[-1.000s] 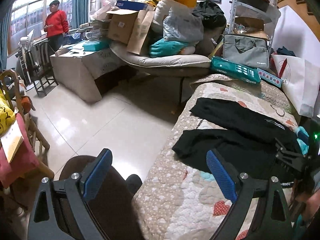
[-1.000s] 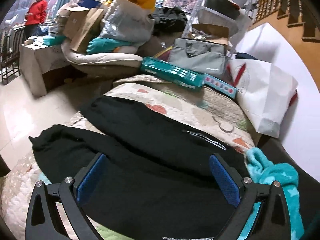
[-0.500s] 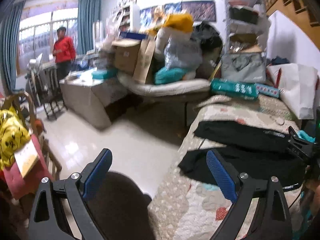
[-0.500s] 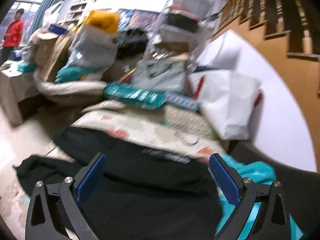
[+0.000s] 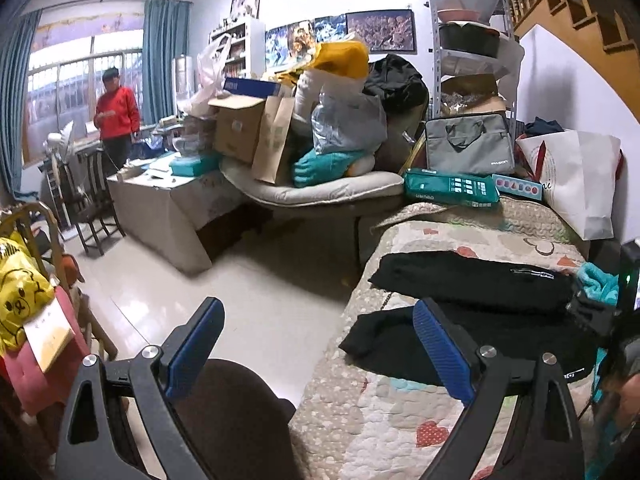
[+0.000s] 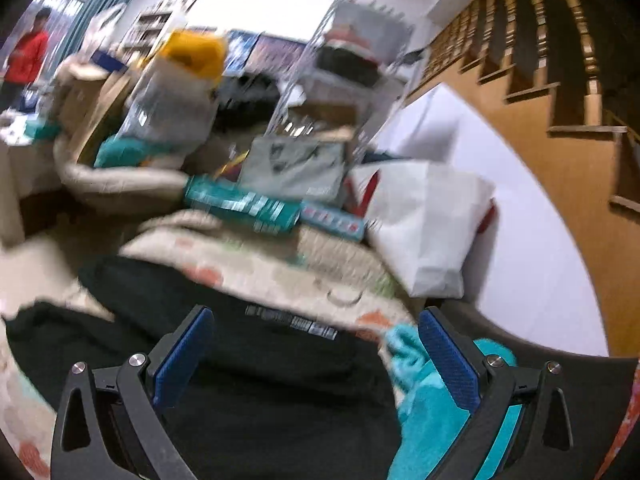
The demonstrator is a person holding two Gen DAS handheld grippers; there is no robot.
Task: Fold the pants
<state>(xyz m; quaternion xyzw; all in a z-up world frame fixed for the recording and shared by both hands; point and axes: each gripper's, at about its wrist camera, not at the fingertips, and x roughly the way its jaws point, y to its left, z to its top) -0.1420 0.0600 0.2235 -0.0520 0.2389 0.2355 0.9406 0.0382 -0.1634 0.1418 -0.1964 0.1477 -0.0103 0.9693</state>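
You're in a cluttered home living room. A quilted bed (image 5: 460,240), wooden staircase (image 5: 580,20), curtained window (image 5: 80,72) and wall posters (image 5: 380,32) show it.

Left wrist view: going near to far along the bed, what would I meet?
Heart-patterned quilt → black pants spread flat → green box at the bed's far end → grey bag → metal shelf against the wall.

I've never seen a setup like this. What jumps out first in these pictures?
Black pants lie spread on a quilted, heart-patterned bed cover on the right. In the foreground the left gripper and the right gripper both stand open with blue pads, holding nothing. Behind, a sofa is piled with boxes and bags, and a person in a red sweater stands by the window.
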